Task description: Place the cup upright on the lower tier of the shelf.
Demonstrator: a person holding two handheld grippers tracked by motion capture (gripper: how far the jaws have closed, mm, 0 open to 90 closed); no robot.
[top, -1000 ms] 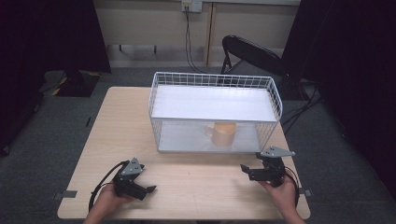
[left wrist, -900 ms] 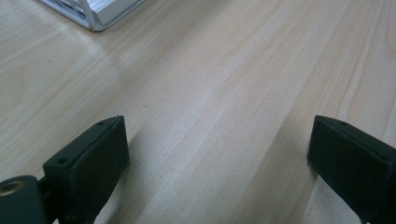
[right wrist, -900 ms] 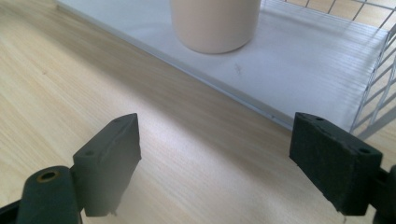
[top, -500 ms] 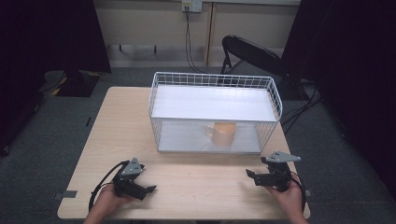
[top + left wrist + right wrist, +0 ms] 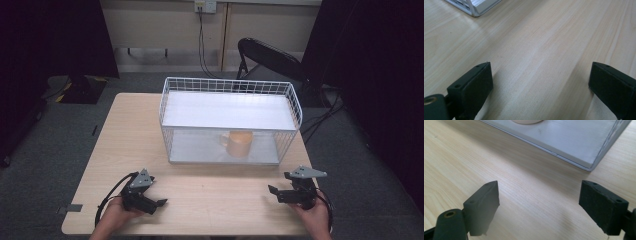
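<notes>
Black two-jaw left gripper (image 5: 159,203) rests on the near left of the pale wooden table (image 5: 125,135), jaws spread, empty. Right gripper (image 5: 273,191) hovers near right, jaws wide apart, empty too. Farther off, the orange ceramic mug (image 5: 238,143) stands upright on the lower shelf of the white wire rack (image 5: 230,112), handle left. Likely rigid, light, glaze slippery, breakable; best pinched across rim or handle. Versus a second ago: right gripper has drawn nearer and rightward; left unchanged.
</notes>
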